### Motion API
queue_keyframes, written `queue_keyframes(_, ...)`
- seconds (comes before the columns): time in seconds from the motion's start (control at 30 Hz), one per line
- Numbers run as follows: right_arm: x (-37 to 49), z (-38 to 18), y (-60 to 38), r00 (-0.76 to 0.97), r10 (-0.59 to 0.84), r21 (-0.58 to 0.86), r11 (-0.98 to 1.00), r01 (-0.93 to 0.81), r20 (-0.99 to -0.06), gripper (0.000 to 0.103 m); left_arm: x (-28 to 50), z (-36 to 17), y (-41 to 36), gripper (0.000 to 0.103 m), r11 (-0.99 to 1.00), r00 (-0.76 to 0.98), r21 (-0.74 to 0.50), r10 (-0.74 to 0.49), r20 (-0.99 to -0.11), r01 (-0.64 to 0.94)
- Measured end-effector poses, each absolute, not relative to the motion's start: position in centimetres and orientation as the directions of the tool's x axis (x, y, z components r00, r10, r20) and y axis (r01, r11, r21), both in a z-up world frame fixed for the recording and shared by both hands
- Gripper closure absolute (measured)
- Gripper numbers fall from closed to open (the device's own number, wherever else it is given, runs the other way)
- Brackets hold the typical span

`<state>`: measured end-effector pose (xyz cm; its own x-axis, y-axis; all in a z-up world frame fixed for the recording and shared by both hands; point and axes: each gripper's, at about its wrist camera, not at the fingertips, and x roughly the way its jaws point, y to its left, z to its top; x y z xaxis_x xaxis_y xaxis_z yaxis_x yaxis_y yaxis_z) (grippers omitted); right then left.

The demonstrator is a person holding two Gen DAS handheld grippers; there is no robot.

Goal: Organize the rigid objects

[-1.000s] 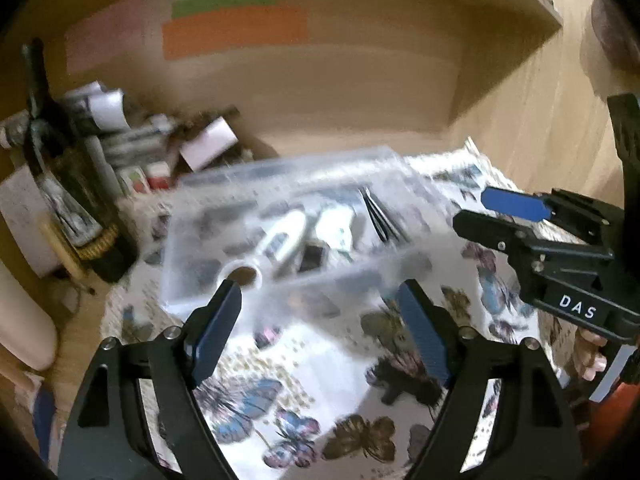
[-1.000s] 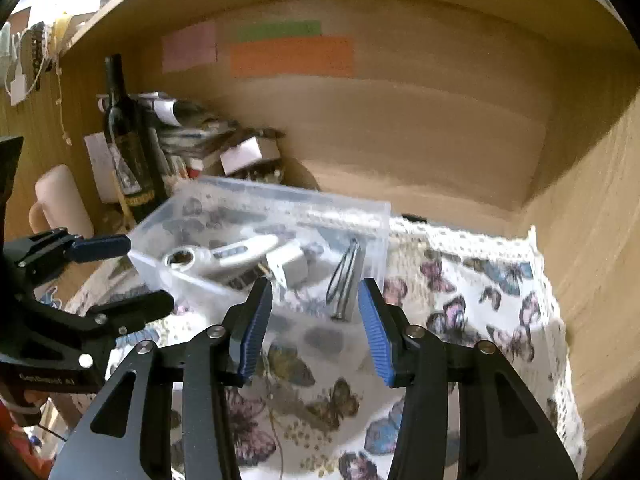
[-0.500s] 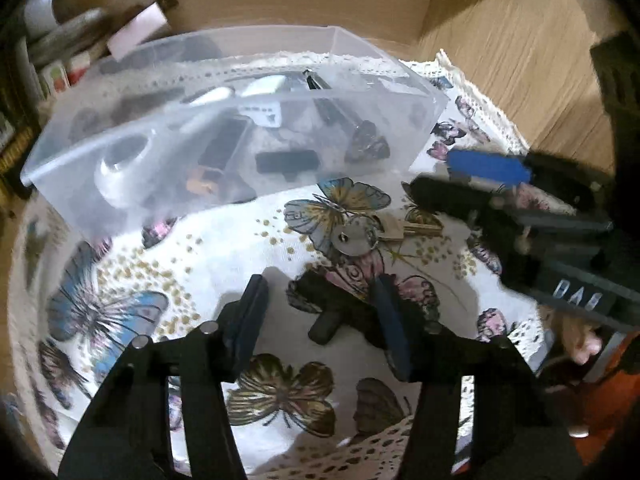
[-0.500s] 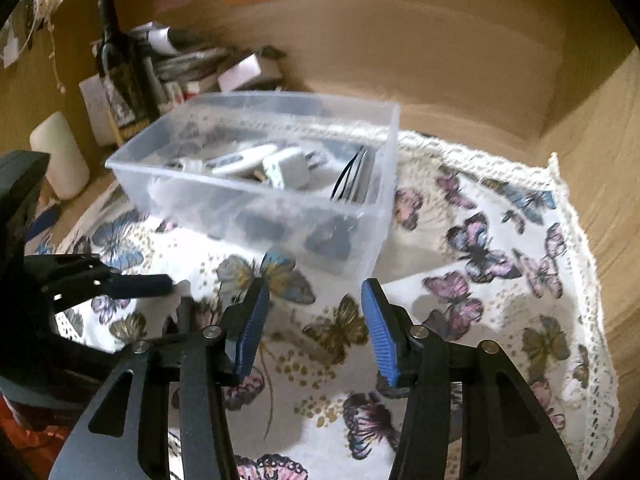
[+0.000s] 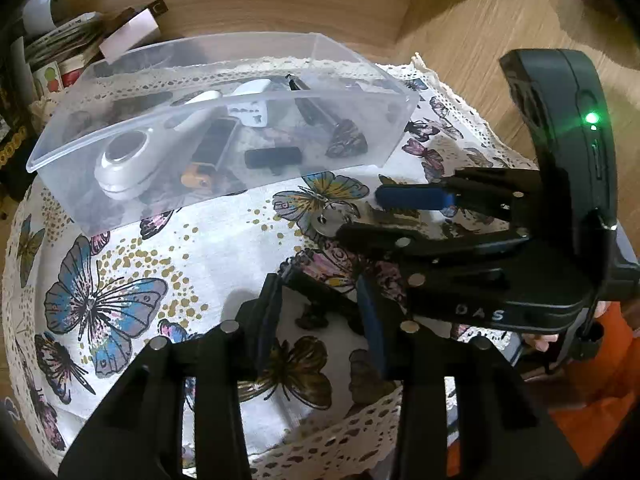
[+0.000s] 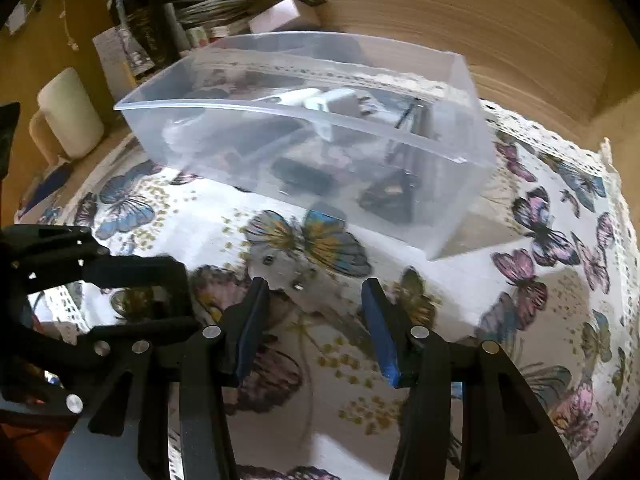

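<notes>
Near the front edge of the worktop, on the butterfly cloth: two loose items remain outside the bin.
Black piece [image 5: 316, 300]: dark, angular, lying flat on the cloth [image 5: 168, 248] between the left gripper's fingers; exact kind cannot be told.
Key [image 5: 326, 220]: silver round head, just in front of the bin's near wall, at the right gripper's fingertips; blurred in the right wrist view.
Left gripper [image 5: 318, 312]: jaws spread, straddling the black piece, not yet closed on it.
Right gripper [image 6: 316, 312]: jaws spread, nothing between them; the key sits just beyond the tips.
Clear bin [image 5: 80, 136]: toward the back of the worktop, open top, already holding a white device, a charger, tweezers and small dark items.
Step in hand (judgement): pick up the black piece, and likely the key too.
Technique: lower until the pads flank the piece's narrow width, close squarely, lift straight.
Risk: pinching cloth; grippers crowding each other, so move one at a time.
</notes>
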<state>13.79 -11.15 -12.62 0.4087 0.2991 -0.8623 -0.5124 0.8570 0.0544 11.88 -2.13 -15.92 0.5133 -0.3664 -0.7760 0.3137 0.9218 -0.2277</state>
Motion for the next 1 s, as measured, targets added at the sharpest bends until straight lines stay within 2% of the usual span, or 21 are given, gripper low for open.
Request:
queue_keyframes(0.07, 13.7, -12.7, -10.5, 0.419, 0.283, 0.028, 0.854, -0.52, -0.863, 0.057, 11.5, -15.7, -1.9, 0.072, 0.921, 0.525, -0.218, -0.367, -0.768, 0.324)
queue_keyframes(0.23, 14.2, -12.8, -10.4, 0.421, 0.285, 0.033, 0.858, -0.512, -0.861, 0.058, 10.6, -15.3, -1.2, 0.075, 0.918, 0.536, -0.236, -0.38, -0.754, 0.318)
queue_keyframes(0.3, 14.5, -12.8, -10.5, 0.436, 0.27, 0.027, 0.873, -0.487, -0.858, 0.071, 10.4, -15.3, -1.1, 0.075, 0.917, 0.536, -0.248, -0.385, -0.751, 0.312)
queue_keyframes(0.37, 14.7, -12.7, -10.8, 0.444, 0.263, 0.026, 0.881, -0.472, -0.857, 0.08, 10.4, -15.3, -1.0, 0.076, 0.917, 0.538, -0.255, -0.388, -0.748, 0.307)
queue_keyframes(0.57, 14.0, -12.6, -11.8, 0.462, 0.261, 0.028, 0.891, -0.453, -0.847, 0.08, 10.3, -14.4, -1.3, 0.087, 0.9, 0.548, -0.275, -0.426, -0.72, 0.339)
queue_keyframes(0.77, 13.1, -11.8, -12.6, 0.492, 0.264, 0.024, 0.897, -0.442, -0.83, 0.082, 10.4, -14.3, -2.5, 0.092, 0.888, 0.54, -0.274, -0.445, -0.714, 0.37)
queue_keyframes(1.0, 12.6, -10.6, -13.6, 0.527, 0.27, 0.025, 0.905, -0.425, -0.806, 0.082, 10.6, -14.5, -3.7, 0.093, 0.894, 0.543, -0.256, -0.431, -0.721, 0.368)
